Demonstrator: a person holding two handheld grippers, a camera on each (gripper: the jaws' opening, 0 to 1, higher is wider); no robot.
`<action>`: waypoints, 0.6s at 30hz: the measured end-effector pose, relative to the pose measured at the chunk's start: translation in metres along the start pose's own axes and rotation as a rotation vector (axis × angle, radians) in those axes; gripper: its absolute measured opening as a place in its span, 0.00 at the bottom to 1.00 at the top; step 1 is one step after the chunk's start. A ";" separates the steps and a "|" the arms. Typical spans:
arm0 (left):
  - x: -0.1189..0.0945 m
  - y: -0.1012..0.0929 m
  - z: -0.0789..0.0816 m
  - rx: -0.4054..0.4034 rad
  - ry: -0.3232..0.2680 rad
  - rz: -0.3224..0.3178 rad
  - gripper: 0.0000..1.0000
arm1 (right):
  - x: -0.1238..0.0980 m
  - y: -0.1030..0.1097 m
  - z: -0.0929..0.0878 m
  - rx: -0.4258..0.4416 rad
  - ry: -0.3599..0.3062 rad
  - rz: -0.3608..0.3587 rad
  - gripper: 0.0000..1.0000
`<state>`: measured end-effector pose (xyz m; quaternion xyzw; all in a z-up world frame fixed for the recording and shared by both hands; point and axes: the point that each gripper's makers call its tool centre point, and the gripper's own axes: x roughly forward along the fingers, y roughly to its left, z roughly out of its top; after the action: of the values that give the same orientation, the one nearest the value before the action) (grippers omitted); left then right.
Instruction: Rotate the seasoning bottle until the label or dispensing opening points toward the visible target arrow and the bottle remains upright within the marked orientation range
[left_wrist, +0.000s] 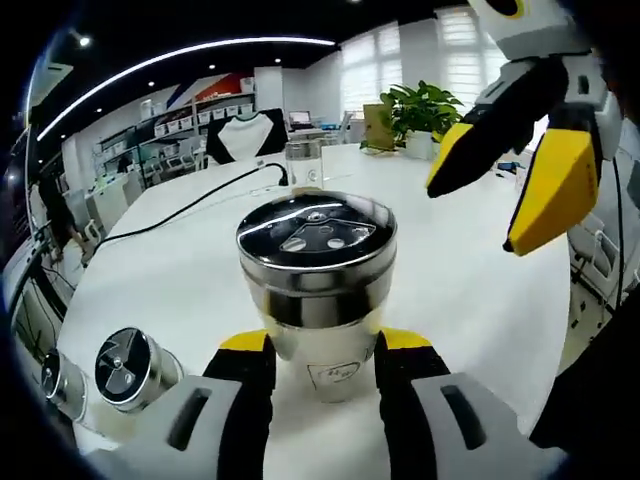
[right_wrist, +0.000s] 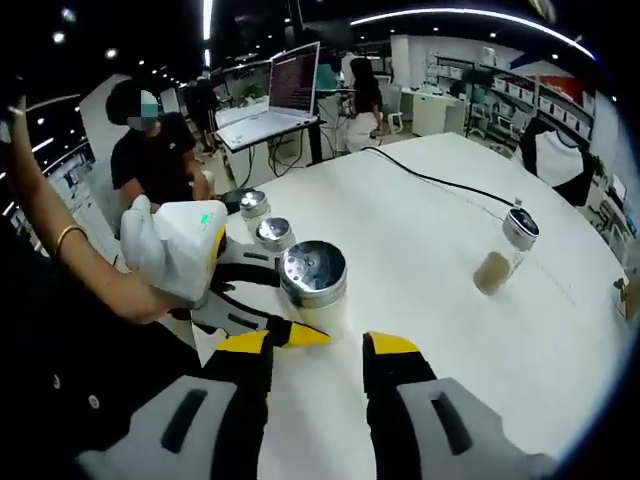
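Gripping a seasoning bottle (left_wrist: 318, 290), the left gripper (left_wrist: 325, 350) has its yellow-tipped jaws pressed against both sides of the glass body, just under the steel lid. The bottle stands upright on a white desk (left_wrist: 480, 290), close to the edge nearest the person. Its lid (left_wrist: 316, 240) is shiny metal with several small openings on top.

In the left gripper view, two smaller shakers (left_wrist: 130, 368) stand at the lower left, near the desk edge. Farther back, a clear glass jar (left_wrist: 302, 162) sits beside a black cable (left_wrist: 190, 205) that runs across the desk. A potted plant (left_wrist: 425, 112) stands at the far end. The right gripper (left_wrist: 505, 175) hangs in the air at the upper right, jaws spread and holding nothing, well apart from the bottle.

In the right gripper view, that gripper's own jaws (right_wrist: 315, 350) rise from the bottom, spread apart with bare desk between them. Just beyond them stands the same bottle (right_wrist: 313, 280), held from the left by the left gripper (right_wrist: 270, 300), which a hand (right_wrist: 150, 295) grasps. Two small shakers (right_wrist: 262, 220) stand behind the bottle. To the right, well apart, a tilted-looking bottle of tan powder (right_wrist: 505, 255) stands alone. A laptop (right_wrist: 275, 95) sits open at the far end, with people seated nearby.
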<state>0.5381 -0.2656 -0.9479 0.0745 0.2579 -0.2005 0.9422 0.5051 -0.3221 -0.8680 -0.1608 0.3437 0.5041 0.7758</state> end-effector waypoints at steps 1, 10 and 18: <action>0.000 0.000 0.000 -0.002 0.002 0.002 0.42 | -0.001 0.000 0.000 0.002 -0.001 -0.002 0.34; -0.005 0.001 -0.006 -0.044 0.036 0.065 0.41 | -0.006 -0.006 -0.006 0.025 -0.006 -0.027 0.34; -0.005 0.003 -0.006 -0.056 0.034 0.098 0.41 | -0.008 -0.006 -0.005 0.031 -0.018 -0.030 0.34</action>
<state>0.5330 -0.2596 -0.9510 0.0640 0.2754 -0.1453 0.9481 0.5061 -0.3329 -0.8670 -0.1494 0.3421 0.4885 0.7886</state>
